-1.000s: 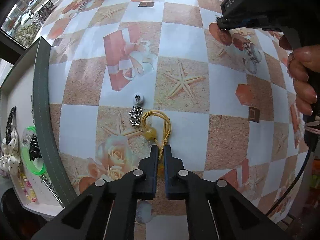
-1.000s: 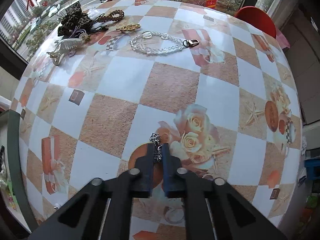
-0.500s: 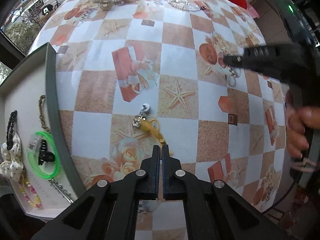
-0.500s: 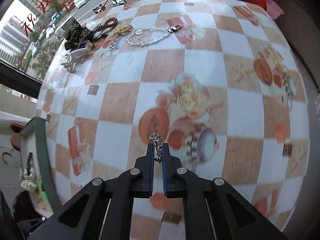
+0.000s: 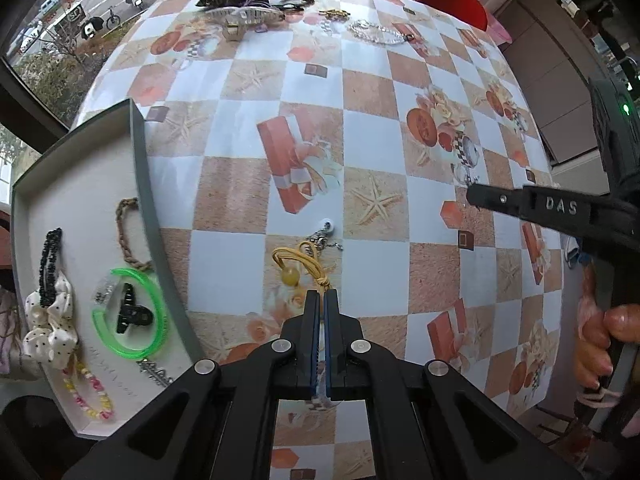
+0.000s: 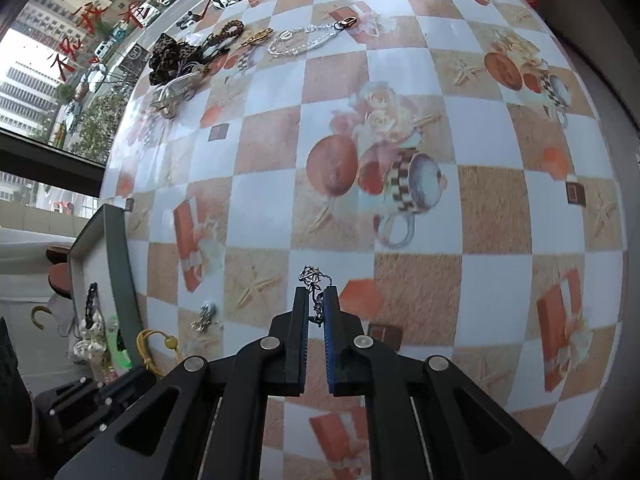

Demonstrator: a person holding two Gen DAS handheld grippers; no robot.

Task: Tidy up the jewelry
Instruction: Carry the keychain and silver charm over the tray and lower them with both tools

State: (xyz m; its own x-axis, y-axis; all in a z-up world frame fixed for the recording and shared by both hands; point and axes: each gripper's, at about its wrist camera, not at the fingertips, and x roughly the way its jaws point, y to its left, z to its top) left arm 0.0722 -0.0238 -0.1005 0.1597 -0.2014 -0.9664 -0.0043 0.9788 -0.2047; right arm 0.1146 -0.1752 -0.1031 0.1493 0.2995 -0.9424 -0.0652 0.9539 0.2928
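- Jewelry in both tools: left tool (image 5: 323, 300) clamped on yellow cord (image 5: 302, 262); right tool (image 6: 316, 300) pinching silver chain (image 6: 314, 280).
- Tray (image 5: 140, 184) lies left of both, nearer the left tool.

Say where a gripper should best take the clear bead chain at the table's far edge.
Probably at mid-length of the clear bead chain, coming from above with the fingers across it. It lies flat in a slim loop, clear of the gold clip, and its metal clasp looks too small to pinch.
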